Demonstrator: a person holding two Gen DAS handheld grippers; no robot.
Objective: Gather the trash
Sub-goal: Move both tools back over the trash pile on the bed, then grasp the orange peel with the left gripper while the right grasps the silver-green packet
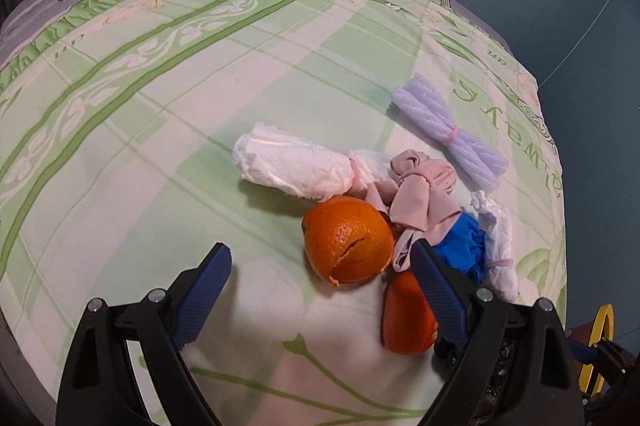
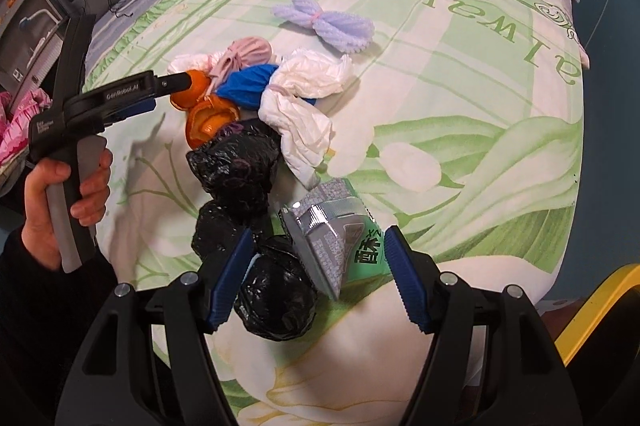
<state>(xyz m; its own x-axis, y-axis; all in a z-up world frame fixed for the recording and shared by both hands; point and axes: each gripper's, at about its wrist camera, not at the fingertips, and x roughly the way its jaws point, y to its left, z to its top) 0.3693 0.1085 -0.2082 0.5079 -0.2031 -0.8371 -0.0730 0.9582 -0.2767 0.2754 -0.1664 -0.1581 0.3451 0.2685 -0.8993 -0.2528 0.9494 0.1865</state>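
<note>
We see left tongs [image 1: 320, 266] wide, empty, above bed [image 1: 168, 114]; orange peel [image 1: 348, 240] between tips, toward right pad. Right tongs [image 2: 320, 254] partly spread, gripping nothing; black bag [image 2: 276, 302] and silver-green wrapper [image 2: 332, 242] lie between tips. Purple foam net [image 2: 324, 22] far ahead.

A second orange peel [image 1: 406, 318] lies half hidden behind the left gripper's finger [image 1: 436, 290], which also covers part of the blue bag [image 1: 460, 246]. In the right wrist view, the lowest black bag [image 2: 276, 302] sits partly behind a gripper finger [image 2: 230, 280]. A yellow object [image 2: 596, 310] is cut off at the frame's edge.
</note>
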